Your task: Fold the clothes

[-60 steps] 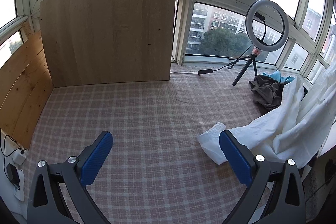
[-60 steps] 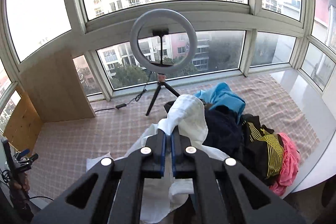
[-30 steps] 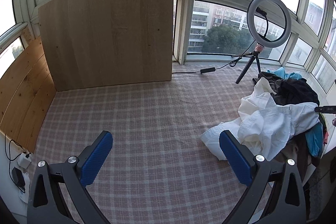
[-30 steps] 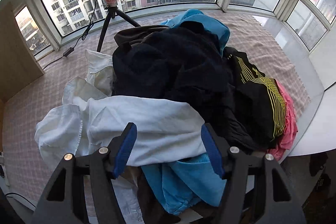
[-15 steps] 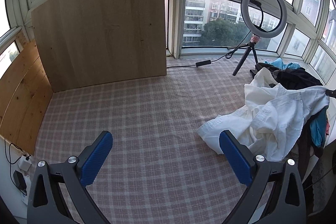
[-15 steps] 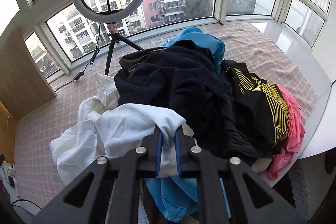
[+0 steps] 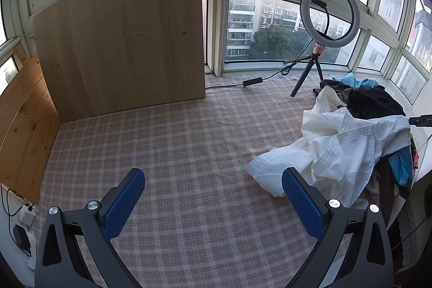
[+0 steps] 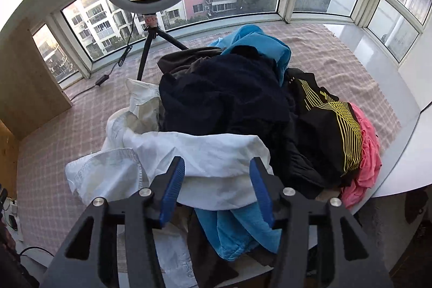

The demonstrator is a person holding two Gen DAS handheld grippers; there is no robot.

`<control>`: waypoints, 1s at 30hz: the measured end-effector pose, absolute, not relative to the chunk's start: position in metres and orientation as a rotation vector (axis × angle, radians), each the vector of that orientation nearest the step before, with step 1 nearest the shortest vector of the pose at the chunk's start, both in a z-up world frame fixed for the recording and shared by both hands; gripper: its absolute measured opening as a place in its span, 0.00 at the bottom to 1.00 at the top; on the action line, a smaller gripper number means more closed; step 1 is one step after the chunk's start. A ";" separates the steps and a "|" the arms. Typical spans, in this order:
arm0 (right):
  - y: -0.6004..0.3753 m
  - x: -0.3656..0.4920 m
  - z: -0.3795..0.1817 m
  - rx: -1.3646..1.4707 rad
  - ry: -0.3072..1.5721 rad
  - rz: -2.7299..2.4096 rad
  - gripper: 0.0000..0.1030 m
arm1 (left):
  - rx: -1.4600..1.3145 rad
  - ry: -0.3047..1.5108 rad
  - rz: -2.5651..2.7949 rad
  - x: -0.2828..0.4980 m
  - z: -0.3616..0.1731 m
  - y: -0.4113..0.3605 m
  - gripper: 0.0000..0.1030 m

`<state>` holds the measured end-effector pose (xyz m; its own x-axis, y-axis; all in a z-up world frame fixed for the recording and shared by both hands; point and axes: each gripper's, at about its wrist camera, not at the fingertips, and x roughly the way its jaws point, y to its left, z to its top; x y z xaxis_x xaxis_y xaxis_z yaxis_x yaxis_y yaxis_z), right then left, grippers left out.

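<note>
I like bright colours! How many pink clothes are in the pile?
1. The pink garment lies at the pile's right edge, beside the black garment with yellow stripes. More could be buried underneath.

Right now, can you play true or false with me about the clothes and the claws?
1. The white shirt lies partly over the dark clothes pile. True.
2. The left claw is squeezing the white shirt. False: its jaws stand wide apart over bare checked cloth, holding nothing.
3. A ring light stands on a small tripod near the window. True.
4. The pink garment sits on top of the whole pile. False: it lies at the pile's right edge, beside the black garment with yellow stripes.
5. The right claw is clamped shut. False: its jaws are opening, with the white shirt's edge between them.
</note>
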<state>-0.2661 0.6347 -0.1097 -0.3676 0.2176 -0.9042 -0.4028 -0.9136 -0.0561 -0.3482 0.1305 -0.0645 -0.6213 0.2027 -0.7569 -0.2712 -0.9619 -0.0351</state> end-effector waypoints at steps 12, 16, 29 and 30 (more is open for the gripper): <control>0.653 -0.259 -0.064 -1.208 0.470 2.496 0.03 | -1.227 0.086 2.625 -0.351 -0.068 0.120 0.99; 0.634 -0.256 0.015 -0.960 0.360 2.650 0.00 | -1.208 0.096 2.611 -0.349 -0.067 0.125 0.99; 0.623 -0.261 -0.046 -1.265 0.247 2.352 0.55 | -1.240 0.093 2.619 -0.343 -0.075 0.116 0.99; 0.639 -0.253 -0.069 -1.301 0.301 2.294 0.55 | -1.255 0.090 2.613 -0.345 -0.077 0.116 0.99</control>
